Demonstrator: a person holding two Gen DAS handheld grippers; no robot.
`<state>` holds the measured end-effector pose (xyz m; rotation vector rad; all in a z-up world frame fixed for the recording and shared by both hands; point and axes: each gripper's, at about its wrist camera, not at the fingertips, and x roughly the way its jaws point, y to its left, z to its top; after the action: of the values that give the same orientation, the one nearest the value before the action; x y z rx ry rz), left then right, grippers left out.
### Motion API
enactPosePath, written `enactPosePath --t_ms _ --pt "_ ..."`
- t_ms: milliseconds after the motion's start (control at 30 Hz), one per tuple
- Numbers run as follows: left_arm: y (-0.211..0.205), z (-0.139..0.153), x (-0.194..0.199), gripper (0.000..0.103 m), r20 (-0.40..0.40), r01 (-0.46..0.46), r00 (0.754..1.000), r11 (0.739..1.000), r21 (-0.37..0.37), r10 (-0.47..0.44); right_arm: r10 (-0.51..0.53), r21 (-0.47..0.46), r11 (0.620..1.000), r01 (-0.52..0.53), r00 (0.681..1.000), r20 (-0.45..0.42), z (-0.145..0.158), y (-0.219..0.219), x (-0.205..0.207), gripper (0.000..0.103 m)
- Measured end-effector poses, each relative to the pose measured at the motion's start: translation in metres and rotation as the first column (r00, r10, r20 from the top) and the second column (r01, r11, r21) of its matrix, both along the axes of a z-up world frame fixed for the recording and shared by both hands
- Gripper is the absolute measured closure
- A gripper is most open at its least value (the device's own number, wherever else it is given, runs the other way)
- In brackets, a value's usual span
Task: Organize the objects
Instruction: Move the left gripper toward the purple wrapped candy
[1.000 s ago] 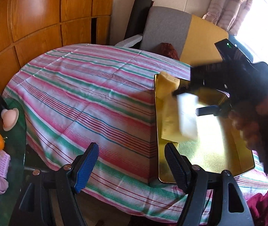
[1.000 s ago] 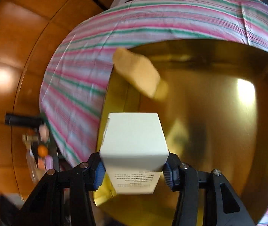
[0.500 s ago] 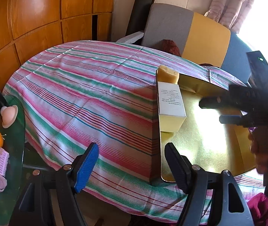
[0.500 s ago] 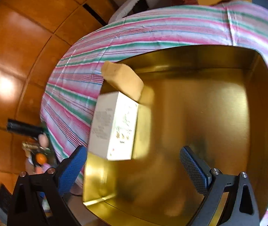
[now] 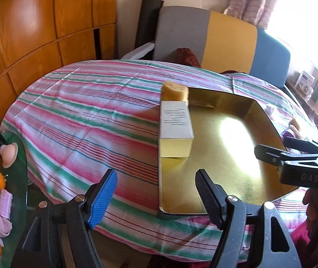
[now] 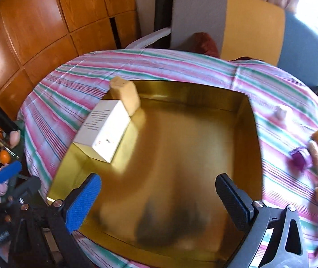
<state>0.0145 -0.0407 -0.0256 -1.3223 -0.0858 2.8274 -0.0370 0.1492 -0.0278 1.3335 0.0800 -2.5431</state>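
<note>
Box point(image 6: 105, 131) beyond opening jaws (empty)

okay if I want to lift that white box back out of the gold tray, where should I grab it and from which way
Probably from above, pinching the white box across its two long side faces near the middle. It lies flat along the gold tray's left wall, with the yellow sponge block at its far end, so an end-to-end grip looks blocked. The wall-side face seems tight; nudging it inward first may help.
</note>
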Motion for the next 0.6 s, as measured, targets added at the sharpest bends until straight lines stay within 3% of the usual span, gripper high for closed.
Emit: enactPosePath --t_ms 333,600 --pt "0.036 0.007 0.0 0.03 -0.005 0.109 0.994 0.994 0.003 -0.109 -0.125 0.05 0.99 0.132 0.985 -0.12 0.025 0.078 0.024 0.0" --pt "0.065 0.009 -0.002 0.029 0.01 0.182 0.983 0.983 0.008 -0.182 -0.318 0.095 0.936 0.34 0.929 -0.189 0.045 0.185 0.041 0.0"
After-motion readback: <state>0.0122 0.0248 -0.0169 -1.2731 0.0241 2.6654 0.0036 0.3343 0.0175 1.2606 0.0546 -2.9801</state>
